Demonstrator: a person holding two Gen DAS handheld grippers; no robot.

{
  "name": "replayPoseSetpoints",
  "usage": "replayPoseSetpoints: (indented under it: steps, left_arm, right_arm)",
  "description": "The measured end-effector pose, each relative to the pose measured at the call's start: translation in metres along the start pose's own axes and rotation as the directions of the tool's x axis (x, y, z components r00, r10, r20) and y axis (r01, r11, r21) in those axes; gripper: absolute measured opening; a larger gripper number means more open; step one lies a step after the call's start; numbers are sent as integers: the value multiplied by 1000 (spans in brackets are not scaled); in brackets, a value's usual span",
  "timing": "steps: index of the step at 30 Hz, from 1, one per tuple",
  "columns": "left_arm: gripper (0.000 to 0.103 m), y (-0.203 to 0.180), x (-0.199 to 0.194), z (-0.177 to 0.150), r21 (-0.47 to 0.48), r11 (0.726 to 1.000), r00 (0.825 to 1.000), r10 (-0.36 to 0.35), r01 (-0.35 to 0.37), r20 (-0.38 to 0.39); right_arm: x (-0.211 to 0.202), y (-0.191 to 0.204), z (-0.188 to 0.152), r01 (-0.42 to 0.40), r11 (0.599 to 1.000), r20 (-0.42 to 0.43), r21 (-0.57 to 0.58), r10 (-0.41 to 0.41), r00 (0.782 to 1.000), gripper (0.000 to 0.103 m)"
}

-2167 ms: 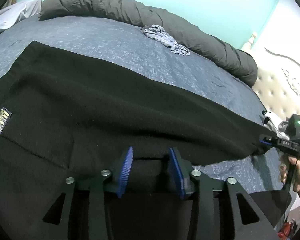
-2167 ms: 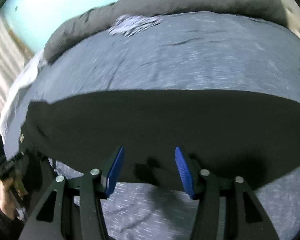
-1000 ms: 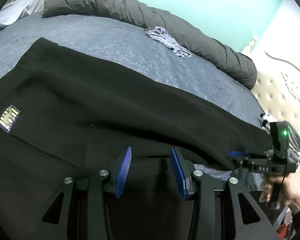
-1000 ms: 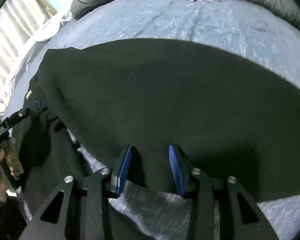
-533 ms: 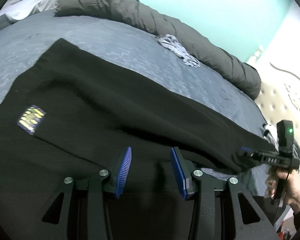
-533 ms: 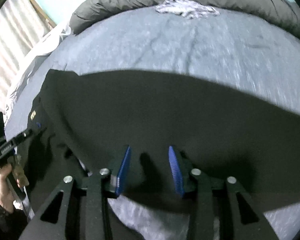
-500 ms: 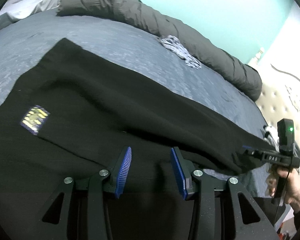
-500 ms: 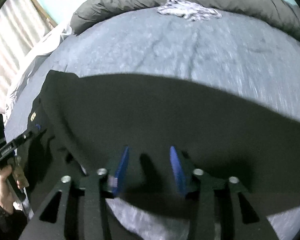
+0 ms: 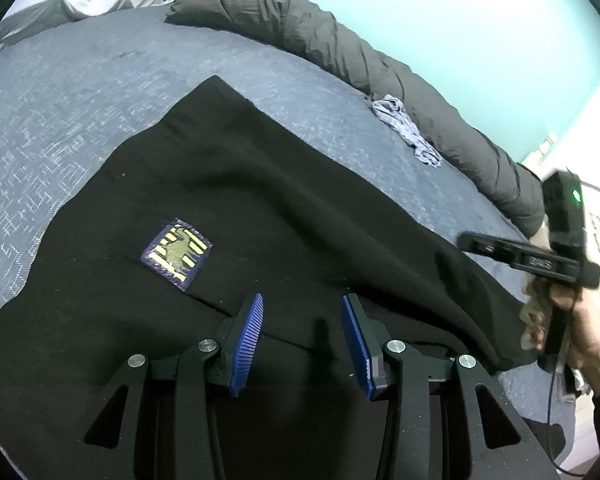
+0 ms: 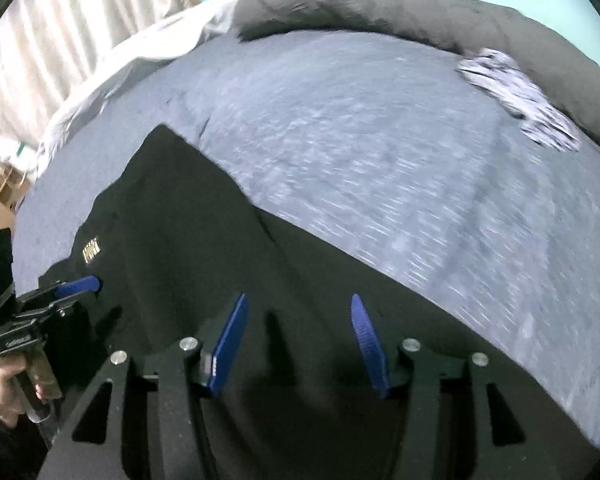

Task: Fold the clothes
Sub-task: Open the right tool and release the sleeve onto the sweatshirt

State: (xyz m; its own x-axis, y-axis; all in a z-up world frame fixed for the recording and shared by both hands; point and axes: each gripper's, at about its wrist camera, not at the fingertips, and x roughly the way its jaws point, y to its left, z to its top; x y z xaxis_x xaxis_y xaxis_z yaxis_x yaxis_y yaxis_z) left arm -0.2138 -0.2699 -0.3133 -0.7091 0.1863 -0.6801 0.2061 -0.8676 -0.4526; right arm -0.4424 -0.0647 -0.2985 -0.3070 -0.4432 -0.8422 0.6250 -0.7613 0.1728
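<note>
The black garment [image 9: 284, 208] lies spread on the blue-grey bed cover [image 9: 80, 92], with one corner pointing toward the rolled grey duvet [image 9: 340, 40] at the far side. In the left wrist view, a small blue and gold patch [image 9: 177, 254] shows on the cloth. The left gripper [image 9: 302, 334] is over the near part of the garment; its blue pads [image 9: 247, 344] stand apart and I see no cloth pinched between them. At the right edge of this view a hand [image 9: 580, 328] holds the right gripper [image 9: 466, 241] above the right end of the garment, not touching it. A small crumpled grey cloth [image 9: 408, 128] lies near the duvet.

In the right wrist view, which is blurred, the right gripper [image 10: 296, 338] is over the black cloth with its jaws opening, and nothing is between the pads. At the left edge, the left gripper [image 10: 82, 285] sits at the garment's edge, just below the patch [image 10: 91, 249].
</note>
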Motion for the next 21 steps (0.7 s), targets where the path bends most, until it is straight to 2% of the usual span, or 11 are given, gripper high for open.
replayPoseSetpoints:
  steps: [2,3,4,5,7,11,14,21]
  left_arm:
    - [45,-1,0,0,8,1000,1000,1,-1,1]
    - [45,-2,1,-1,12,1000,1000,2,-2,1]
    - [45,-2,2,-1,16,1000,1000,3,-3,0]
    - [45,-3,2,-1,18,1000,1000,3,-3,-1]
    - [45,-1,5,-2,13,1000,1000,2,-2,-5]
    - [45,1,5,-4,4,1000,1000,-4,4,-9]
    - [45,2,5,-4,4,1000,1000,-7,7,-12]
    - [45,6,9,-4,-4,1000,1000,-4,4,-29]
  right_arm:
    - [18,8,6,0,999,-39,-38,-1,999,55]
    - [24,10,7,0,999,-58,-53,-3,998,51]
    - [30,13,8,-2,998,-73,-66,-3,997,30]
    - [33,12,8,-8,998,-73,-65,4,997,19]
    - [35,11,11,2,998,-61,-57,-6,998,5]
    - [27,4,21,32,998,-5,-50,-33,999,3]
    - [17,-2,36,89,995,43,-45,-87,995,3]
    - [27,-13,72,184,981,40,-67,-182,983,3]
